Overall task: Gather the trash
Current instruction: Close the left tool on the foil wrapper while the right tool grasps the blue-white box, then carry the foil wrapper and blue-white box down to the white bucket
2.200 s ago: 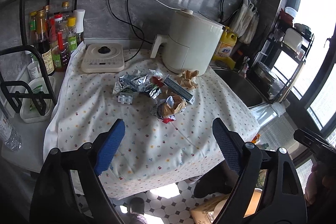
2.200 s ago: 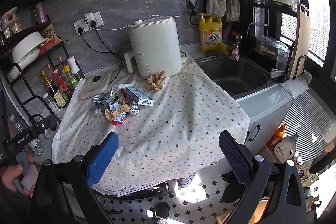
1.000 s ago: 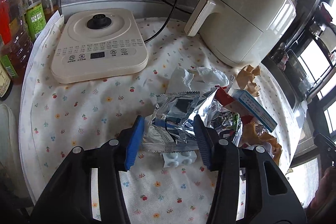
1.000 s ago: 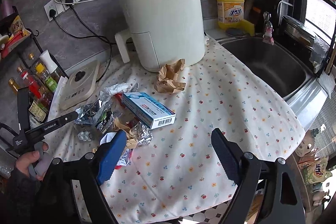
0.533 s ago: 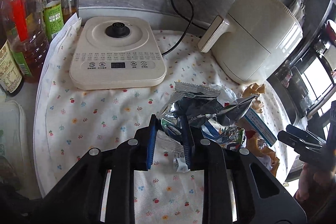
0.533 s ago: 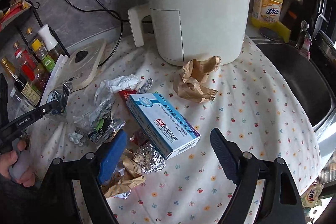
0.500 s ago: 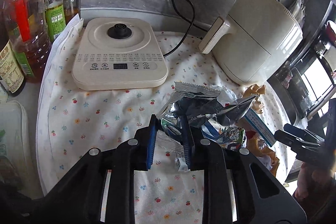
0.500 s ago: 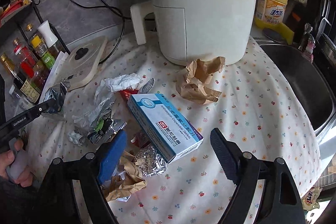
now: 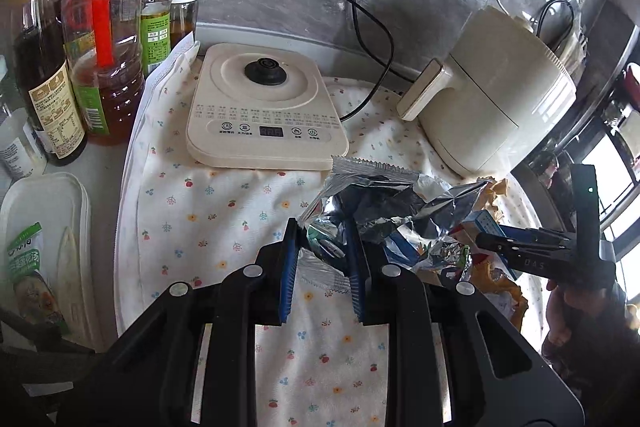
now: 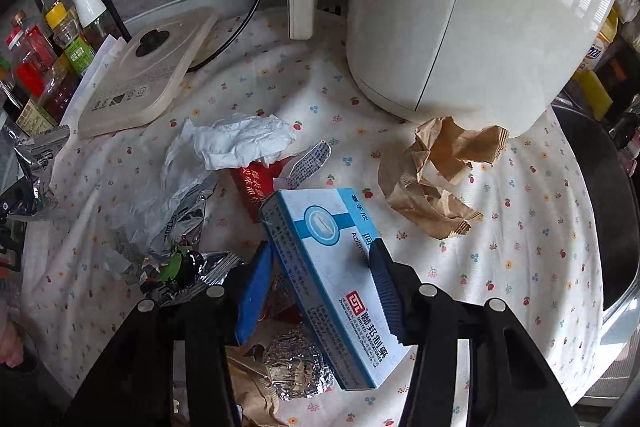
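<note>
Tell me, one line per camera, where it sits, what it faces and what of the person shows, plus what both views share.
Left wrist: rides the left tongs, facing the back wall over the floral cloth; tongs shut on a foil wrapper; the person's right hand shows at right.
Right wrist: rides the right tongs, facing the air fryer; tongs straddle the blue medicine box, contact unclear; skin shows bottom left.
Shared: the air fryer, the cooktop, the oil bottles, the medicine box.
</note>
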